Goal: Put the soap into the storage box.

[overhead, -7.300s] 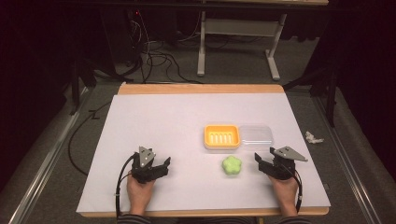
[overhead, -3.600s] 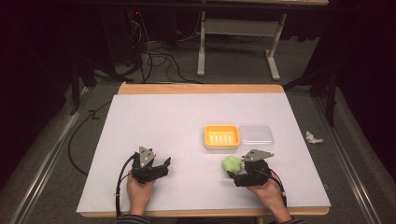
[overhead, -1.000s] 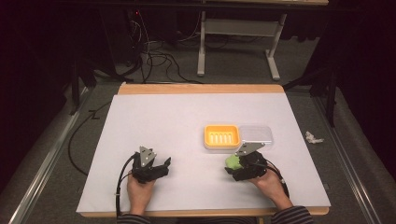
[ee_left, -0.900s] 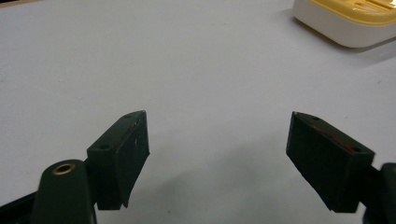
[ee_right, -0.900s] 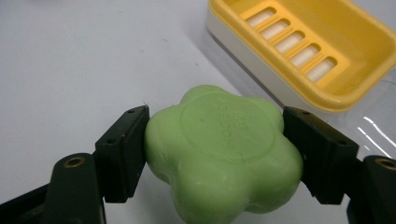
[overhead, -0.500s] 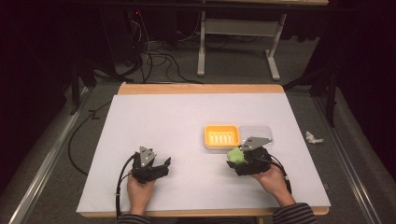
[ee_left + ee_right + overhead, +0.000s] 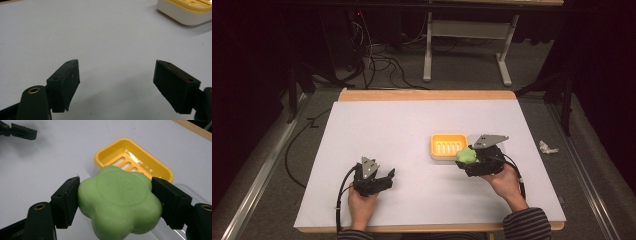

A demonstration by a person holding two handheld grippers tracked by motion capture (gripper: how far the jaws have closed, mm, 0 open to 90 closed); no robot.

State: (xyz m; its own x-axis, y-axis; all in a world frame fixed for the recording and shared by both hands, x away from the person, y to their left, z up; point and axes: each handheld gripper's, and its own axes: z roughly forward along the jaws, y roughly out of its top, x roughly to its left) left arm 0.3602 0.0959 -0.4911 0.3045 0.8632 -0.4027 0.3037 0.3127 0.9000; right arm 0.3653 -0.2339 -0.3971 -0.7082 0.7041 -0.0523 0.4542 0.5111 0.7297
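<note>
Since the earlier frame the right tool (image 7: 471, 159) has carried the green soap (image 7: 120, 202), pinched, up beside the yellow dish (image 7: 448, 145) (centre-right). Centre it before releasing. Left tool (image 7: 116, 85) spread, idle.

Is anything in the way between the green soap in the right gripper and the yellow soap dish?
Nothing visible. The right gripper holds the green soap just short of the yellow soap dish, whose slotted tray lies open and empty. The clear lid lies beside the dish, not over it.
</note>
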